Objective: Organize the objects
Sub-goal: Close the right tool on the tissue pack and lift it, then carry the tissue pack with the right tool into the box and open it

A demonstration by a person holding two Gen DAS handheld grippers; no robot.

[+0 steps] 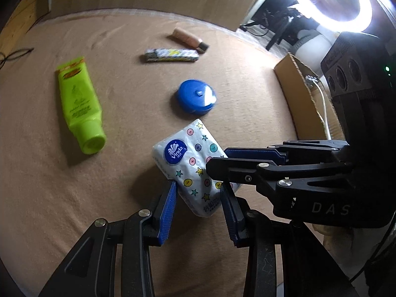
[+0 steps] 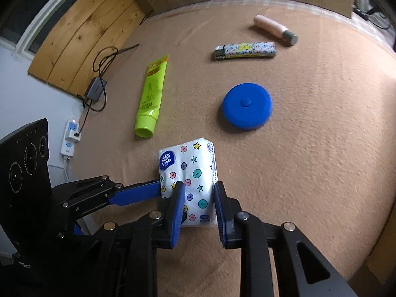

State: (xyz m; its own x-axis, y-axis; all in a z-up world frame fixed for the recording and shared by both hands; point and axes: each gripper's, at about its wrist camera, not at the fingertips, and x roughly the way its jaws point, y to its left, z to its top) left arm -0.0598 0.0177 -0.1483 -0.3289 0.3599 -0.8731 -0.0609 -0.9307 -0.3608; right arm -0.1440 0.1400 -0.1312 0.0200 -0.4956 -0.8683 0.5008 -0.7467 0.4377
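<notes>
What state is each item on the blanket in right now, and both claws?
Tissue pack: sealed, gripped by both claws.
Green tube: lying flat, cap on.
Blue round case: closed, flat on the blanket.
Lighter: lying flat, untouched.
Pink bottle: on its side, capped.
Left claw: shut on the tissue pack.
Right claw: shut on the tissue pack.

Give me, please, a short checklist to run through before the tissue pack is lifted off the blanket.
1. Left gripper pads on the tissue pack: ok.
2. Right gripper pads on the same pack: ok.
3. Pack apart from the blue round case: ok.
4. Green tube apart from the pack: ok.
5. Cardboard box has room inside: cannot tell.
</notes>
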